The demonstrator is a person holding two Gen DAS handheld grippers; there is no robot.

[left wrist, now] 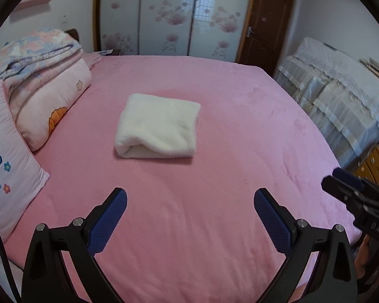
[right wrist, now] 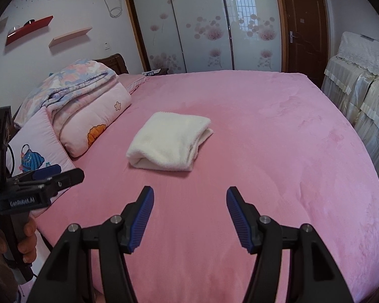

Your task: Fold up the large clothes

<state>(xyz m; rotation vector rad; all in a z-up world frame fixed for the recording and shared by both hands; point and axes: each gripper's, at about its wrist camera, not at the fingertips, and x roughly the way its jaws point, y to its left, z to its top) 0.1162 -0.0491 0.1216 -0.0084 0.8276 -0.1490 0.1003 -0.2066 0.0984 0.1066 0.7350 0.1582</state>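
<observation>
A white fleecy garment (left wrist: pixel 158 126) (right wrist: pixel 170 141) lies folded into a compact rectangle in the middle of the pink bed (left wrist: pixel 189 214) (right wrist: pixel 265 164). My left gripper (left wrist: pixel 190 197) hovers open over the near part of the bed, well short of the garment, nothing between its blue pads. My right gripper (right wrist: pixel 190 197) is open too, also short of the garment and holding nothing. Each gripper shows at the edge of the other's view: the right gripper (left wrist: pixel 341 181) at the right, the left gripper (right wrist: pixel 63 174) at the left with a hand around its handle.
Folded quilts (left wrist: pixel 45 80) (right wrist: pixel 88 106) and a pink pillow (left wrist: pixel 5 171) (right wrist: pixel 38 151) are stacked along the bed's left side. A wardrobe with sliding doors (left wrist: pixel 169 12) and a brown door (right wrist: pixel 303 25) stand behind. Covered furniture (left wrist: pixel 341 88) (right wrist: pixel 361 88) lines the right.
</observation>
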